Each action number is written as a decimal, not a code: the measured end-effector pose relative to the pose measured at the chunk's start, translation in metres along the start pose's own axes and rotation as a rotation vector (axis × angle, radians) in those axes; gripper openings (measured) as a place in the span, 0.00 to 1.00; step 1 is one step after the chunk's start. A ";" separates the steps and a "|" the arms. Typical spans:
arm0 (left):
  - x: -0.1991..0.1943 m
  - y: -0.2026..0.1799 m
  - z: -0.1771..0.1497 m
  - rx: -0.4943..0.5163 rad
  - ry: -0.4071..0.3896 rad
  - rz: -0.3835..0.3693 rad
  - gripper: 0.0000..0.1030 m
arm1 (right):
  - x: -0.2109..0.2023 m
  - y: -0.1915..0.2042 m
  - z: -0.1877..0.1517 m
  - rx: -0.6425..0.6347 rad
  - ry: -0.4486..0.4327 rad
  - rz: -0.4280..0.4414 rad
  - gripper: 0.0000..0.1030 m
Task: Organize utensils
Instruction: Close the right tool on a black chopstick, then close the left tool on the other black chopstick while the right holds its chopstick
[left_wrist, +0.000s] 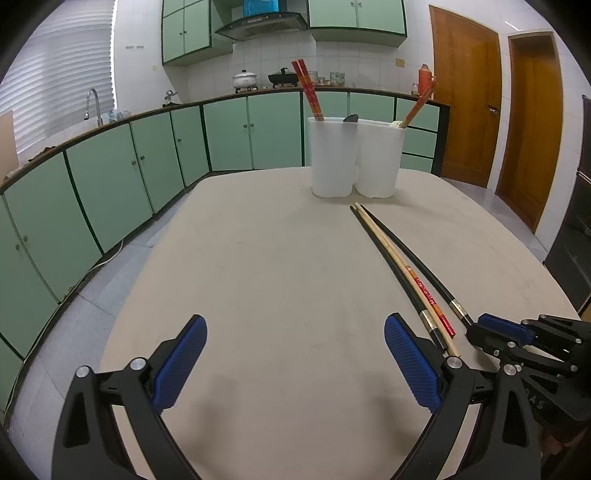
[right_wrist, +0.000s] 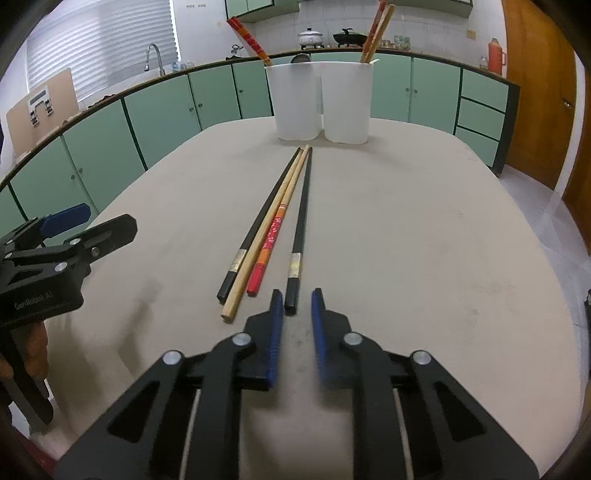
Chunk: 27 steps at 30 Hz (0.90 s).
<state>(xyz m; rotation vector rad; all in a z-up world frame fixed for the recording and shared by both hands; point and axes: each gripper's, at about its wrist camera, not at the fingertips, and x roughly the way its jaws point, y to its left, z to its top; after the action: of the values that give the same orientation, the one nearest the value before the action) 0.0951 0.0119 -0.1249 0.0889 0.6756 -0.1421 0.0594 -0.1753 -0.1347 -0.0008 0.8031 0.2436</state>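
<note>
Several chopsticks lie side by side on the beige table (right_wrist: 406, 229): a black one (right_wrist: 258, 221), a plain wooden one (right_wrist: 273, 218), a red patterned one (right_wrist: 267, 243) and a second black one (right_wrist: 301, 229). My right gripper (right_wrist: 297, 306) is narrowly open, its blue pads either side of the near end of that second black chopstick. My left gripper (left_wrist: 295, 354) is wide open and empty, left of the chopsticks (left_wrist: 402, 266). Two white holders (right_wrist: 319, 101) stand at the far edge with red and wooden chopsticks (right_wrist: 375, 31) upright in them; they also show in the left wrist view (left_wrist: 354, 158).
Green kitchen cabinets (left_wrist: 110, 192) and a counter with a sink tap (left_wrist: 94, 105) curve behind the table. Wooden doors (left_wrist: 469, 96) are at the right. The left gripper's body (right_wrist: 48, 266) sits at the left of the right wrist view.
</note>
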 end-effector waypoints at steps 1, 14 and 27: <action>0.000 -0.001 0.000 0.001 0.000 -0.002 0.92 | 0.000 0.000 0.000 -0.002 0.000 0.004 0.08; 0.019 -0.040 -0.008 0.036 0.135 -0.148 0.91 | -0.015 -0.032 0.001 0.089 -0.011 -0.006 0.05; 0.032 -0.062 -0.012 0.085 0.200 -0.127 0.90 | -0.017 -0.037 -0.002 0.106 -0.020 0.001 0.06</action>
<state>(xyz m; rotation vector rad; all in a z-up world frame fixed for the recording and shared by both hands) 0.1029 -0.0506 -0.1566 0.1432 0.8754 -0.2867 0.0548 -0.2153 -0.1268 0.1017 0.7957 0.2013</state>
